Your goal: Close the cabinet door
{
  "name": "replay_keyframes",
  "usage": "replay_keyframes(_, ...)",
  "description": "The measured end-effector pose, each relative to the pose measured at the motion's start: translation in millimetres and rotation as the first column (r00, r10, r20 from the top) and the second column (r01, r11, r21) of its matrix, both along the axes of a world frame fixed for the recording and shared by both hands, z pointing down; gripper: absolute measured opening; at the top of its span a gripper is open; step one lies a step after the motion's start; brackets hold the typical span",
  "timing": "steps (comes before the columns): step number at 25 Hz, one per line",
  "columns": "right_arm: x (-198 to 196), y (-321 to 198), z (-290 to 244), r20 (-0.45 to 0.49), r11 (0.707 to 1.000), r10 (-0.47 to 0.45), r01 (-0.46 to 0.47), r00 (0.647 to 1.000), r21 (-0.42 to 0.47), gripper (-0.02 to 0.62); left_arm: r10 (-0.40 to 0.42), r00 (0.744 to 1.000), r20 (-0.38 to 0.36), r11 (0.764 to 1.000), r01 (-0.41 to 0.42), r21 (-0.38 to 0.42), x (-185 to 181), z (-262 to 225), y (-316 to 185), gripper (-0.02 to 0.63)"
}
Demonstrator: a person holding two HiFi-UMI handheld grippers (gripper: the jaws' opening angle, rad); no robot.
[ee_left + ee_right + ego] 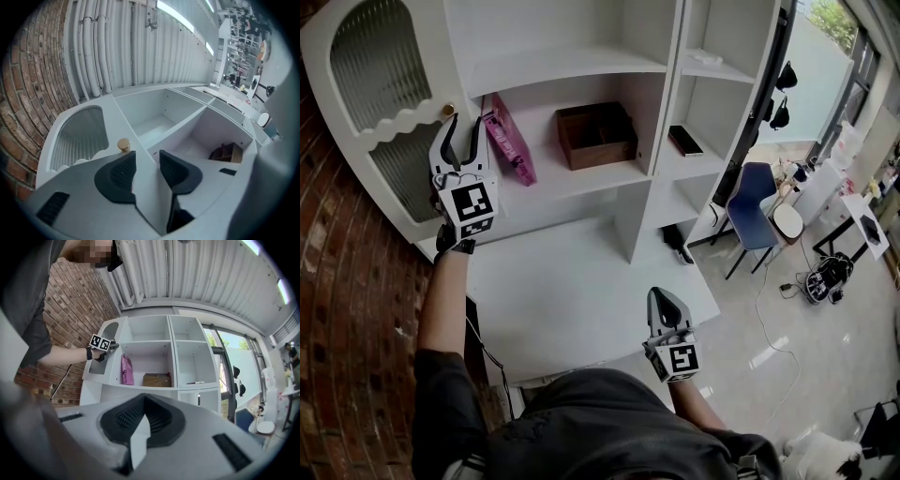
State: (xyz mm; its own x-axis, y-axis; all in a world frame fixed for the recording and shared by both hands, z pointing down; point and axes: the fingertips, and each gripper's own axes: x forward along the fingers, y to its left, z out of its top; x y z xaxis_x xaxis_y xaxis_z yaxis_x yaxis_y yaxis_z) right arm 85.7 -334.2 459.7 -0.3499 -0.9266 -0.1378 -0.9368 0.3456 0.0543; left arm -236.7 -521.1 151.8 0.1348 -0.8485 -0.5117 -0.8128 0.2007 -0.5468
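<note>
Left tongs are clamped across the free edge of the door, one pad on its front face just beside the knob, the other behind the edge. We see that door at the left end of the cabinet, its gripped edge running upright beside the open shelves; how far ajar it stands we cannot tell. It should swing about its left side, so we judge the cabinet front lies on the far side of these tongs and the coming move is a push away from us. Our right tongs hang low and near, well apart from the door, pressed together on nothing.
</note>
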Motion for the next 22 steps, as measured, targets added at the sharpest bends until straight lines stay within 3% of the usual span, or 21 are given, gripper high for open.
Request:
replay_keyframes(16, -4, -4, 1, 0.000, 1.000, -0.013, 0.013, 1.000, -0.001, 0.001, 0.017, 1.000, -0.006, 1.000, -0.017, -0.022, -1, 3, -4, 0.129)
replay_keyframes(22, -14, -4, -6, -0.003, 0.999, -0.050, 0.050, 0.999, 0.017, 0.001, 0.098, 0.989, -0.111, 0.993, -0.105, -0.060, -8, 1, 7, 0.129)
